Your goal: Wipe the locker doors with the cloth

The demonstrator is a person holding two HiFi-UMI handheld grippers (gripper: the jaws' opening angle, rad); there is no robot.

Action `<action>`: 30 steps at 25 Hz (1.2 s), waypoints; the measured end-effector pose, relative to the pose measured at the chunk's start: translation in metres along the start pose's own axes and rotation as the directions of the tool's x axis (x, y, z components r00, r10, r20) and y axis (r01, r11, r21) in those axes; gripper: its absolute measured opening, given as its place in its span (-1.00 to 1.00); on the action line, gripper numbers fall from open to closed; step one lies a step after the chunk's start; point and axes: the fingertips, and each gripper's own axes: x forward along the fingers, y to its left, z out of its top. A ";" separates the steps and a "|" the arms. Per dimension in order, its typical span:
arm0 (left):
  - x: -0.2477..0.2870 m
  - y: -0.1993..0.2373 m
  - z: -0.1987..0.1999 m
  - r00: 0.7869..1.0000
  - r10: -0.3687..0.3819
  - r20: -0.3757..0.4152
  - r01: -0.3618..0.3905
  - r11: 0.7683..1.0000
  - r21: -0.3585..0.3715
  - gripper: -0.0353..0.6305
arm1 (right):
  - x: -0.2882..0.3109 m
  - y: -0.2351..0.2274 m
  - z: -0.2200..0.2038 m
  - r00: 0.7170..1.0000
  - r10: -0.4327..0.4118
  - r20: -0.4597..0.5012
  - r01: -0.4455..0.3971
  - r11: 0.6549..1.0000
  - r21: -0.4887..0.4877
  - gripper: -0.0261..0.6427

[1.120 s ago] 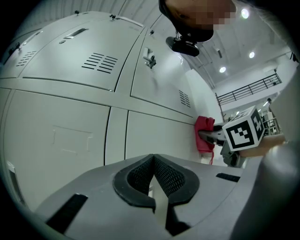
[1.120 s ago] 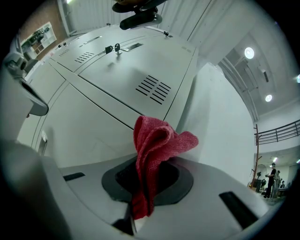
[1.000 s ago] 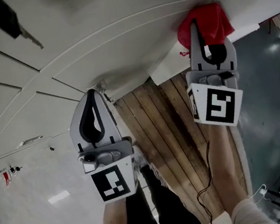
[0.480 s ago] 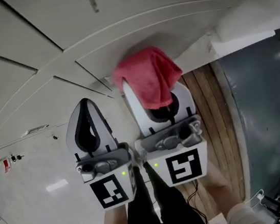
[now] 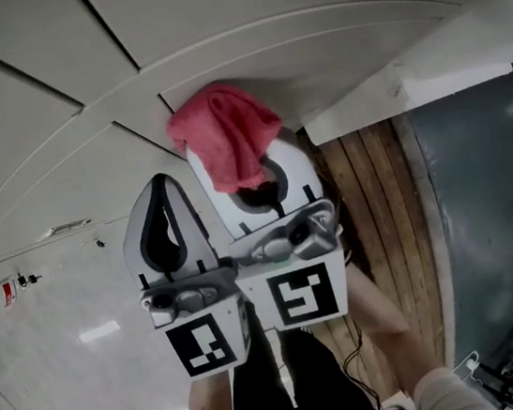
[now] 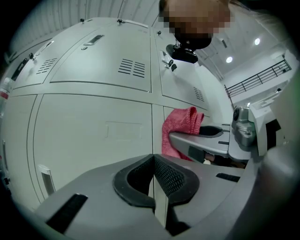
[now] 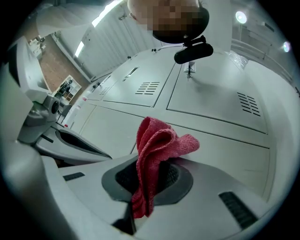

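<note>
A red cloth [image 5: 227,137] [image 7: 154,152] is clamped in my right gripper [image 5: 233,169], which is shut on it and holds it close to the pale grey locker doors [image 5: 245,54], low down near the bottom edge. In the left gripper view the cloth [image 6: 180,129] hangs off the right gripper in front of the doors [image 6: 89,122]. My left gripper [image 5: 166,223] [image 6: 152,180] is shut with nothing in it, beside and just left of the right one, pointing at a lower locker door.
Vented locker doors [image 7: 220,101] with small handles fill the wall ahead. A wooden plank platform [image 5: 379,201] runs under the lockers at right, beside a dark floor [image 5: 494,213]. A glossy white floor [image 5: 75,329] lies at left. A person's legs [image 5: 291,384] stand below.
My right gripper has swung left with the red cloth, from the open door's edge at upper right to right beside the left gripper. The left gripper has hardly moved.
</note>
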 end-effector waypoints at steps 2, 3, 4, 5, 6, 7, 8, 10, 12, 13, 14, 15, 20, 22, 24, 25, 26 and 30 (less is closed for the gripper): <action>0.002 -0.001 -0.001 1.000 -0.001 -0.002 0.001 1.000 -0.003 -0.84 | 0.000 -0.001 -0.001 1.000 -0.001 -0.003 0.000 1.000 -0.013 -0.81; 0.003 -0.002 -0.001 1.000 -0.003 -0.002 0.003 1.000 -0.005 -0.84 | -0.001 -0.003 -0.002 1.000 -0.002 -0.005 0.002 1.000 -0.020 -0.81; 0.004 -0.004 -0.001 1.000 -0.007 -0.001 0.007 1.000 -0.006 -0.84 | -0.002 -0.006 -0.004 1.000 -0.005 -0.007 0.004 1.000 -0.029 -0.80; 0.005 -0.007 -0.001 1.000 -0.014 0.000 0.014 1.000 -0.007 -0.84 | -0.003 -0.011 -0.006 1.000 -0.011 -0.011 0.010 0.999 -0.038 -0.80; 0.006 -0.010 -0.002 1.000 -0.021 0.000 0.021 1.000 -0.008 -0.84 | -0.005 -0.017 -0.009 1.000 -0.021 -0.016 0.020 0.999 -0.046 -0.81; 0.007 -0.013 -0.003 1.000 -0.029 -0.001 0.029 1.000 -0.010 -0.84 | -0.008 -0.025 -0.012 0.999 -0.036 -0.023 0.034 0.998 -0.050 -0.80; 0.008 -0.016 -0.004 0.999 -0.037 -0.002 0.036 0.999 -0.013 -0.84 | -0.011 -0.033 -0.016 0.998 -0.054 -0.032 0.052 0.997 -0.053 -0.80; 0.009 -0.022 -0.006 0.999 -0.048 -0.005 0.048 0.999 -0.019 -0.84 | -0.018 -0.050 -0.024 0.994 -0.094 -0.054 0.091 0.994 -0.064 -0.80; 0.011 -0.030 -0.007 0.998 -0.061 -0.007 0.061 0.998 -0.026 -0.84 | -0.026 -0.068 -0.031 0.988 -0.132 -0.080 0.126 0.989 -0.082 -0.80; 0.011 -0.033 -0.007 0.998 -0.068 -0.008 0.068 0.997 -0.029 -0.84 | -0.029 -0.076 -0.035 0.984 -0.152 -0.092 0.144 0.986 -0.090 -0.80; 0.012 -0.037 -0.007 0.997 -0.076 -0.008 0.076 0.997 -0.030 -0.84 | -0.033 -0.083 -0.038 0.980 -0.172 -0.103 0.162 0.982 -0.099 -0.80; 0.013 -0.041 -0.008 0.996 -0.084 -0.008 0.084 0.996 -0.030 -0.84 | -0.036 -0.091 -0.042 0.975 -0.193 -0.113 0.182 0.978 -0.106 -0.80; 0.014 -0.055 -0.010 0.992 -0.122 -0.013 0.122 0.992 -0.026 -0.84 | -0.054 -0.131 -0.058 0.940 -0.303 -0.158 0.283 0.949 -0.140 -0.80; 0.015 -0.059 -0.013 0.991 -0.130 -0.010 0.130 0.991 -0.021 -0.84 | -0.061 -0.150 -0.065 0.922 -0.349 -0.169 0.326 0.934 -0.146 -0.81; 0.016 -0.062 -0.012 0.990 -0.137 0.011 0.137 0.990 -0.014 -0.84 | -0.066 -0.166 -0.070 0.904 -0.390 -0.177 0.366 0.918 -0.154 -0.81; 0.017 -0.064 -0.011 0.990 -0.142 0.020 0.142 0.990 -0.015 -0.84 | -0.069 -0.174 -0.073 0.895 -0.408 -0.181 0.384 0.910 -0.156 -0.81; 0.018 -0.067 -0.011 0.989 -0.147 0.023 0.148 0.989 -0.021 -0.84 | -0.071 -0.180 -0.075 0.886 -0.425 -0.183 0.401 0.903 -0.155 -0.80; 0.019 -0.072 -0.012 0.988 -0.151 0.018 0.151 0.988 -0.028 -0.84 | -0.077 -0.195 -0.080 0.857 -0.478 -0.191 0.461 0.878 -0.126 -0.81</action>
